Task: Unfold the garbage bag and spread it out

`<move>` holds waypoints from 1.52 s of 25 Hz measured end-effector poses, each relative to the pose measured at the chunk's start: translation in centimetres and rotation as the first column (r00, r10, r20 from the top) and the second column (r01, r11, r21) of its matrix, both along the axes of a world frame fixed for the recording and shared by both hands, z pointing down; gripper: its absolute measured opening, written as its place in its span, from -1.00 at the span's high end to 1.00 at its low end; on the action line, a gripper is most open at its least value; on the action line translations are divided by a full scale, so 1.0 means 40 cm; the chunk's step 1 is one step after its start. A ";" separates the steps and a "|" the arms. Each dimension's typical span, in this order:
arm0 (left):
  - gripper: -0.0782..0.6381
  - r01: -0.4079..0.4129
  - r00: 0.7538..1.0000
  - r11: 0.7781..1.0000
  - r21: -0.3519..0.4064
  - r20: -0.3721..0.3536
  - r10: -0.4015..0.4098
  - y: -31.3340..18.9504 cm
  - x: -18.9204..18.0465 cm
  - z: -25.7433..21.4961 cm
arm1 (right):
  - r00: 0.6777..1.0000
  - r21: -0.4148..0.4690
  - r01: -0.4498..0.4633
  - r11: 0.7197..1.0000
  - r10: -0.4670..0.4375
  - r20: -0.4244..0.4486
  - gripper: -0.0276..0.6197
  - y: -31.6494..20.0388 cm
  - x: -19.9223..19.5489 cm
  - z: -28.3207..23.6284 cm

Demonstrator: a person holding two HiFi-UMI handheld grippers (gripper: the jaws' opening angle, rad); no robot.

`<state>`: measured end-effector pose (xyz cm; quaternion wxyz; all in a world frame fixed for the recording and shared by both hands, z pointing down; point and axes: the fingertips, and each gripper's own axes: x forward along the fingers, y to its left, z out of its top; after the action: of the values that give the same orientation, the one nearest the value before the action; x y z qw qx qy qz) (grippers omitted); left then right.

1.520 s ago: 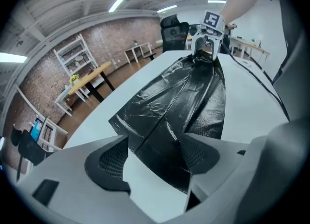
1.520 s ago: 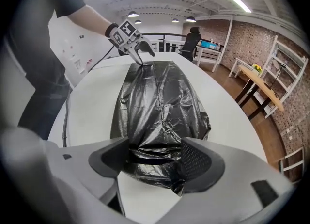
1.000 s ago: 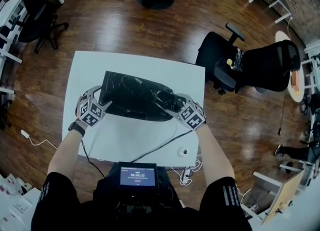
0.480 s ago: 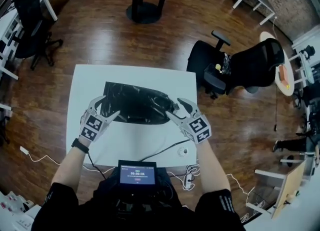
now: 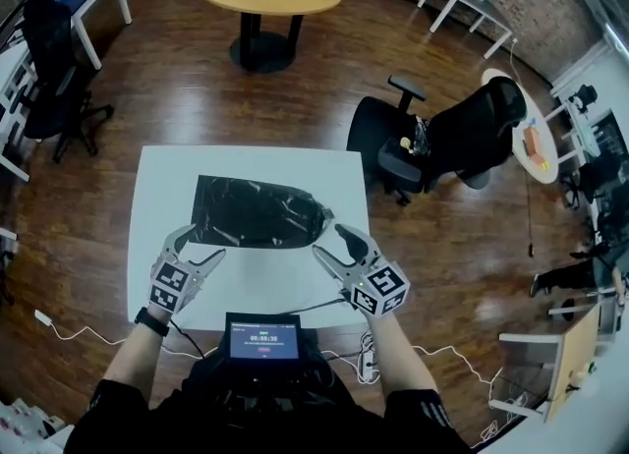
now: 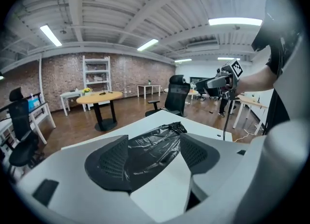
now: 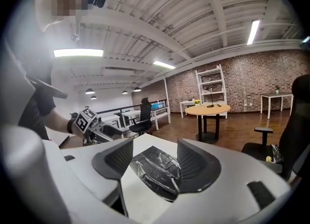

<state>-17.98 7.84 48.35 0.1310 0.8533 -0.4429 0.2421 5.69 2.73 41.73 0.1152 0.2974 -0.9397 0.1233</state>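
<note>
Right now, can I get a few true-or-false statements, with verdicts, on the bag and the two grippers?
1. The garbage bag lies on the white table. True.
2. The left gripper is clamped on the bag. False: its jaws are apart and empty, clear of the bag.
3. The right gripper holds nothing. True; its jaws have just been closing a little, with nothing between them.
4. The bag hangs over the table's edge. False: it lies wholly on the tabletop.

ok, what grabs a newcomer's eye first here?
The crinkled black garbage bag, lying on the far half of the white table. Just in front of it the left gripper and right gripper hang over the table's near part, both open and empty; the right's jaws have just been closing slightly.
</note>
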 end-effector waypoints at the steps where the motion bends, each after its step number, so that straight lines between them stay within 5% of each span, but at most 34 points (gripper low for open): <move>1: -0.17 0.008 1.000 1.000 -0.005 -0.008 -0.008 0.022 0.005 0.001 | 1.000 -0.003 -0.008 1.000 0.008 0.013 -0.03 0.018 0.010 -0.006; 7: -0.17 0.039 0.999 0.999 -0.016 -0.024 -0.040 0.169 0.073 0.000 | 0.994 -0.021 -0.059 0.998 0.061 0.092 -0.01 0.130 0.096 -0.038; 19: -0.17 0.113 0.992 0.992 0.051 -0.054 -0.111 0.400 0.172 -0.090 | 0.995 -0.031 -0.041 0.999 0.043 0.094 0.02 0.349 0.175 -0.027; 38: -0.17 0.099 0.993 0.991 0.086 -0.073 -0.093 0.437 0.111 -0.120 | 0.991 -0.005 -0.106 0.994 0.106 0.085 0.04 0.388 0.127 -0.067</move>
<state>-13.56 25.33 43.55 0.1191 0.8439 -0.4889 0.1858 10.79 18.26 39.03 0.0686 0.3412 -0.9267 0.1419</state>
